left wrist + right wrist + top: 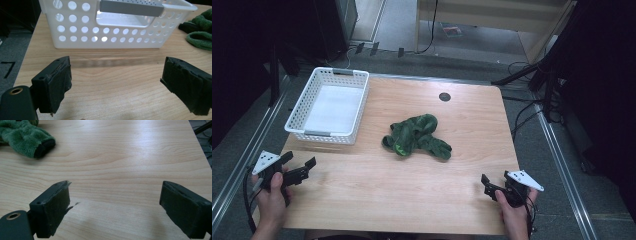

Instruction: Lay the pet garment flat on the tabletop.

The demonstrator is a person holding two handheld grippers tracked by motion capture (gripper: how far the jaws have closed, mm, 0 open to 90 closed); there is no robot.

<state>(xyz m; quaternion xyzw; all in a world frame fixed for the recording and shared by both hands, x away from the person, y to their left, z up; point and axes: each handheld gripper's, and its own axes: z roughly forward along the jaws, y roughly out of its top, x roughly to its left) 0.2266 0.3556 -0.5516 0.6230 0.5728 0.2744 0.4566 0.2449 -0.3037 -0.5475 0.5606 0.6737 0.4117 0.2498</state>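
One bundle of green fuzzy cloth [416,136] lies crumpled near the middle of the wooden surface [412,195]; it looks like a pair of socks or gloves tangled together, though how many pieces are in it I cannot tell. One white perforated basket [330,105] stands at the upper left of the surface, well apart from the bundle, with a grey handle at each short end.

Two tongs are in play. The left tongs [301,169] sit at the lower left of the high view, held in a hand [274,195], jaws wide with nothing between them, pointing toward the basket. The right tongs [493,187] sit at the lower right, also spread wide and holding nothing, well short of the cloth. One small dark round plug [444,96] is set in the surface near its far edge.
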